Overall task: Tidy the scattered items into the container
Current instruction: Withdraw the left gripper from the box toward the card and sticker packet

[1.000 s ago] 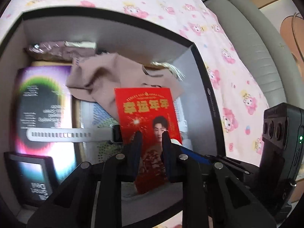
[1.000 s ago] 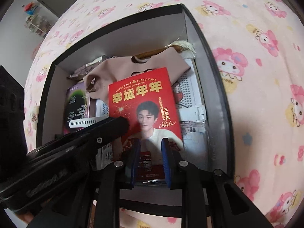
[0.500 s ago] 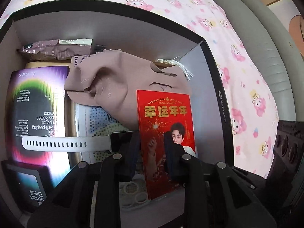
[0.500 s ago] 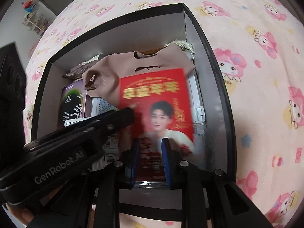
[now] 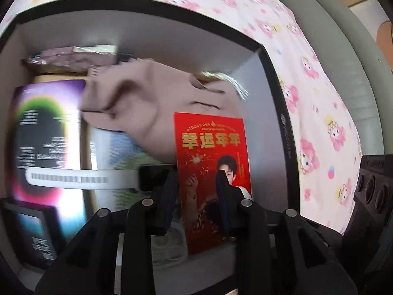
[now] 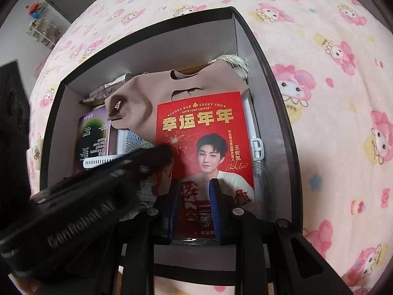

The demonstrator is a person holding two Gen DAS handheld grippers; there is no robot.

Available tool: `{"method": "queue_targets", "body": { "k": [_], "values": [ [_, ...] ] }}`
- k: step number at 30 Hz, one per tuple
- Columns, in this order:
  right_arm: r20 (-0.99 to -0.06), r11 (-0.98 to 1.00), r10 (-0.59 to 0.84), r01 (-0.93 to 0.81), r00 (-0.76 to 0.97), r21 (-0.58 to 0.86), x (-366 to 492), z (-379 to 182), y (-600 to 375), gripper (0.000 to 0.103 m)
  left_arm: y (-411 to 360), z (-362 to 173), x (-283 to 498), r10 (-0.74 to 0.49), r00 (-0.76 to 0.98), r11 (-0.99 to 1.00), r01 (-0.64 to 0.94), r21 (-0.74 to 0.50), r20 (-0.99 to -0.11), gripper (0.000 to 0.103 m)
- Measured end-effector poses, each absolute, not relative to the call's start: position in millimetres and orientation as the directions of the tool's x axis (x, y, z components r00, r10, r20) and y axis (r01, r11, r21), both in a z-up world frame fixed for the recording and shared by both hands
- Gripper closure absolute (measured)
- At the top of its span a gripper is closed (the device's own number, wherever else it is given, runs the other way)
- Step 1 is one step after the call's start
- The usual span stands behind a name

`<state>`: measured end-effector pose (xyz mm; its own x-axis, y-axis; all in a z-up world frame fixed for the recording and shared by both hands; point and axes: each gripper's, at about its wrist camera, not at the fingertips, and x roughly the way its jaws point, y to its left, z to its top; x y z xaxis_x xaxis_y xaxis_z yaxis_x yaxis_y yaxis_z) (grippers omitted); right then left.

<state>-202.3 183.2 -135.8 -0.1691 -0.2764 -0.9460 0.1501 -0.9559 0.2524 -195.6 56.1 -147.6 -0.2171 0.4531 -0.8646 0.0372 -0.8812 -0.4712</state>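
A red envelope (image 6: pixel 203 142) printed with gold characters and a young man's portrait lies in the black open box (image 6: pixel 277 113), on top of the other items. My right gripper (image 6: pixel 192 196) hovers over the envelope's near end, its blue-padded jaws a little apart with nothing between them. My left gripper (image 5: pixel 196 191) is above the envelope's left half (image 5: pixel 211 162), jaws apart and empty; its black finger (image 6: pixel 149 154) crosses the right wrist view.
In the box (image 5: pixel 282 127) lie a mauve cloth (image 5: pixel 137 103), a purple screen-protector box (image 5: pixel 46 135), a white watch strap (image 5: pixel 73 178), a dark packet (image 5: pixel 71 56) and a tassel (image 5: pixel 233 83). A pink cartoon-print blanket (image 6: pixel 331 78) surrounds the box. A grey cushion (image 5: pixel 343 61) lies to the right.
The red envelope was lowered to the right and now lies flat in the box. Both grippers' jaws have opened slightly, and the left gripper has drawn back a little.
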Motion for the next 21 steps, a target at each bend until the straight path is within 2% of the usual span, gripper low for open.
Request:
{"method": "queue_targets", "body": {
  "k": [7,10,11,12,13,14,15,21],
  "values": [
    [-0.944,-0.962,-0.257,0.149,-0.208,0.229,-197.0,-129.7,181.8,0.083,47.9,-125.5,-182.1,0.404,-0.352,-0.898,0.022,-0.439,-0.844,0.071],
    [-0.94,-0.966,-0.25,0.133,-0.234,0.224,-193.5,-118.8,184.5,0.08,33.9,-109.3,-165.8,0.39,-0.416,-0.9,0.015,-0.435,-0.822,0.063],
    [-0.931,-0.963,-0.266,0.12,-0.249,0.243,-190.6,-112.0,188.4,0.077,30.7,-101.9,-161.4,0.386,-0.444,-0.899,0.018,-0.438,-0.809,0.059],
    [-0.918,-0.959,-0.282,0.109,-0.279,0.262,-186.3,-103.8,193.3,0.068,26.5,-96.6,-155.0,0.384,-0.471,-0.896,0.019,-0.444,-0.794,0.055],
    [-0.904,-0.958,-0.286,0.096,-0.318,0.269,-180.2,-95.8,198.4,0.062,38.5,-91.8,-160.9,0.378,-0.495,-0.895,0.02,-0.445,-0.782,0.055],
    [-0.892,-0.962,-0.274,0.079,-0.361,0.263,-173.1,-89.1,202.9,0.049,33.7,-86.7,-157.2,0.368,-0.509,-0.899,0.019,-0.438,-0.778,0.055],
    [-0.88,-0.966,-0.253,0.061,-0.403,0.25,-165.4,-83.5,206.7,0.044,34.9,-83.0,-157.6,0.355,-0.519,-0.906,0.013,-0.423,-0.777,0.054],
    [-0.842,-0.974,-0.209,0.03,-0.497,0.224,-131.6,-68.8,209.3,0.044,36.1,-66.9,-132.8,0.331,-0.552,-0.932,-0.061,-0.358,-0.766,0.051]
  ]
}}
